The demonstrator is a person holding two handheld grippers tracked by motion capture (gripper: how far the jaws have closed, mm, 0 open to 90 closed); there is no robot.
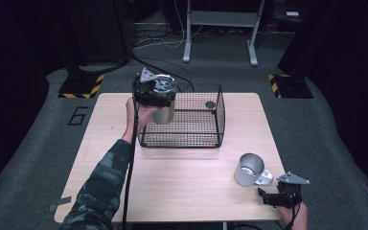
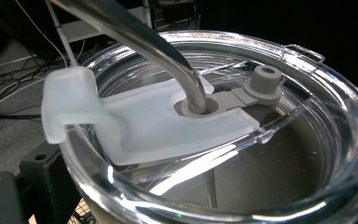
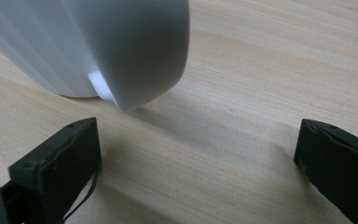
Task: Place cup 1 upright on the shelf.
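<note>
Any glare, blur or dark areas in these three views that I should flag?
High view: the floor edges fall into near-black while the pale wooden table is evenly lit. Left gripper view: bright streaks of glare cross the clear plastic tumbler lid. Right gripper view: the white metal mug is soft with closeness, and casts a faint shadow.

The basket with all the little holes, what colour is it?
Black wire basket, best seen in the high view.
</note>
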